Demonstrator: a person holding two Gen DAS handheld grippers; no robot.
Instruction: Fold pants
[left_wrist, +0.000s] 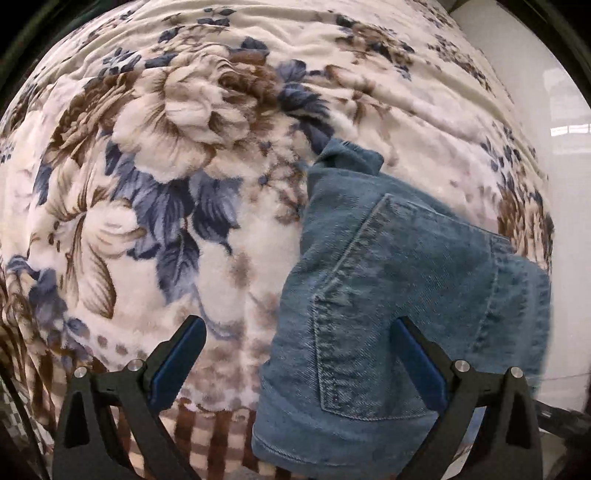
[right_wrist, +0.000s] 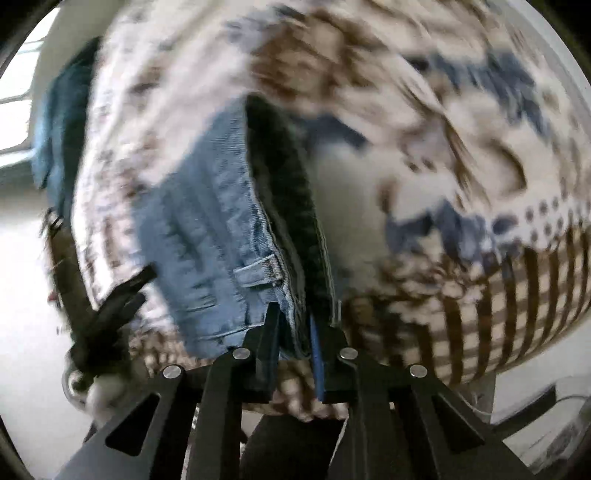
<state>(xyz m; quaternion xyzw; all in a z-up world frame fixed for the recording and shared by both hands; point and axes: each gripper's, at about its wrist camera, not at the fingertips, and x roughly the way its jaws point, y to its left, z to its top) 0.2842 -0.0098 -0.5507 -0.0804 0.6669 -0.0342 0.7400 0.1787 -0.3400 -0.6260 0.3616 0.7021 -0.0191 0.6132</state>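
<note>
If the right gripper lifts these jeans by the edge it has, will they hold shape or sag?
Likely sag: the jeans already lie draped in soft folds on the blanket. Probably heavy for cloth, given the thick seams. The right gripper pinches stacked layers, so an inner layer might slip.

Left wrist view: even, soft daylight; sharp focus; fisheye bending the blanket (left_wrist: 184, 147) outward, dark vignette ringing the corners. Glare showing on the white wall (left_wrist: 554, 129) at 3 o'clock. Right wrist view: heavy motion blur smearing the jeans (right_wrist: 207, 229); window (right_wrist: 18, 92) overexposing at 9 o'clock.
</note>
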